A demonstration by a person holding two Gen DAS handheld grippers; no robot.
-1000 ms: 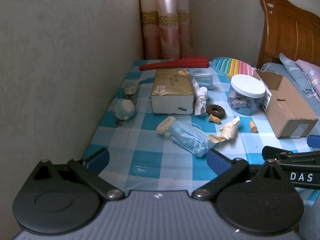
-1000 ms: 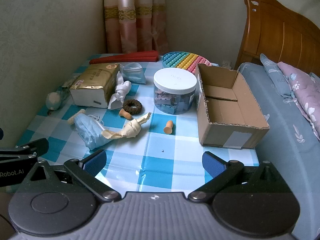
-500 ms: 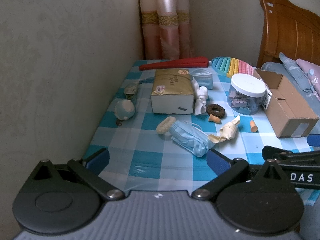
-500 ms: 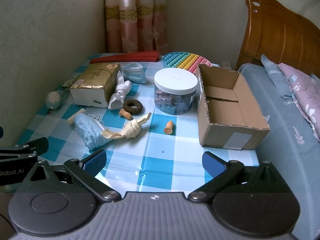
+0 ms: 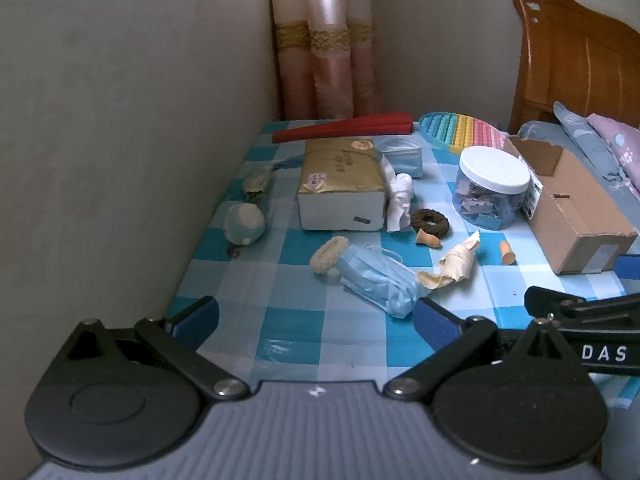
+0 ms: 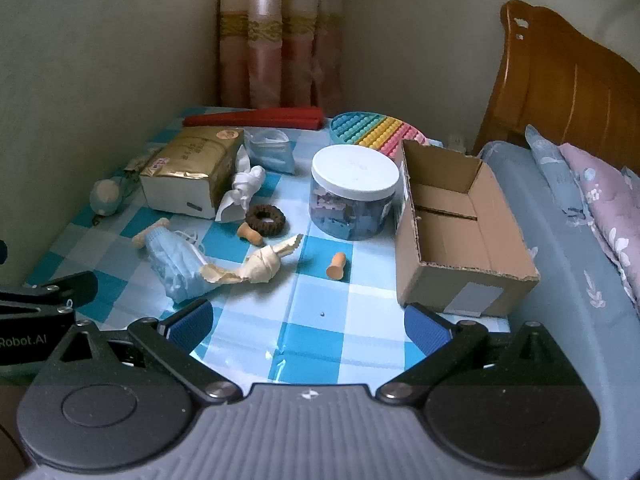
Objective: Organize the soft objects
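Note:
Soft things lie scattered on a blue checked table [image 5: 288,328]: a blue face mask [image 5: 376,280] [image 6: 180,264], a cream bandage roll [image 5: 456,264] [image 6: 260,266], a brown hair scrunchie [image 5: 430,222] [image 6: 265,218], a white knotted cloth [image 5: 400,200] [image 6: 242,192], two orange earplugs [image 5: 507,252] [image 6: 336,266] and a small plush ball [image 5: 244,222] [image 6: 105,196]. An open cardboard box [image 6: 452,232] [image 5: 576,208] stands at the right. My left gripper [image 5: 316,320] and right gripper [image 6: 306,326] are both open and empty, near the table's front edge.
A gold tissue pack [image 5: 340,184], a white-lidded clear jar [image 6: 354,192], a bagged mask [image 6: 272,150], a rainbow pop toy [image 6: 376,132] and a red folded fan [image 6: 256,118] stand further back. A wall runs along the left, a bed [image 6: 568,264] along the right.
Both grippers have crept slightly forward toward the table. Nothing on the table has moved.

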